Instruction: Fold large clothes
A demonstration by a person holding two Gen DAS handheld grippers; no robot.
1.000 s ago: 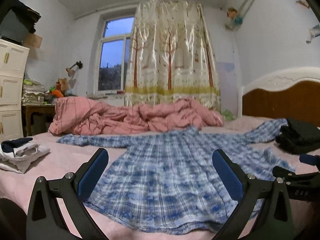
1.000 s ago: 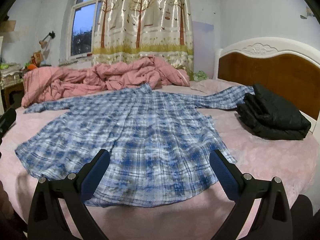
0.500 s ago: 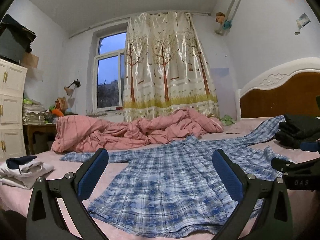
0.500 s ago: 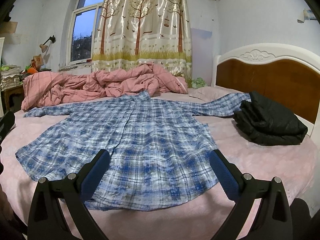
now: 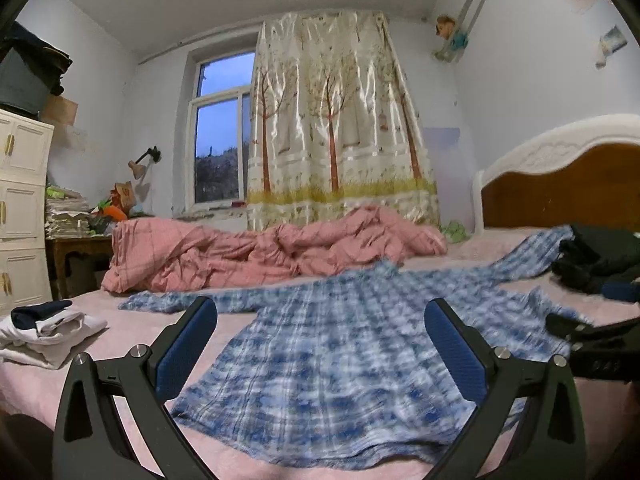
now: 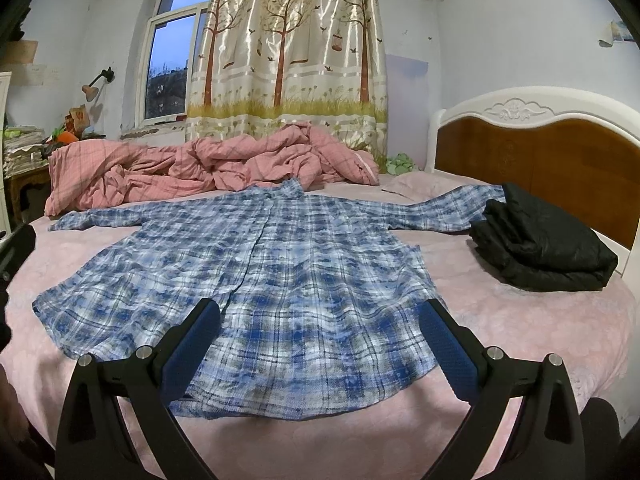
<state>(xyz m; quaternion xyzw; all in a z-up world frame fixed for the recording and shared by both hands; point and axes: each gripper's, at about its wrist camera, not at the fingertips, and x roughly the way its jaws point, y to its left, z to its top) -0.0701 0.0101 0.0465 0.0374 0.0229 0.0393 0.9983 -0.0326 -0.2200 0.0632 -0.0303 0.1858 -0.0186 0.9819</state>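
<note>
both tongs [image 6: 320, 344] agape, plaid shirt [image 6: 256, 264] flat

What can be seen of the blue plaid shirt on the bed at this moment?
The blue plaid shirt is a large blue-and-white checked garment of thin woven-looking cloth, lying flat and unfolded on the pink bedsheet. Its collar points toward the crumpled pink quilt, its hem toward the cameras. A button placket runs down the middle. Both sleeves are spread outward; the one toward the headboard reaches the folded black jacket. Neither gripper touches it.
</note>
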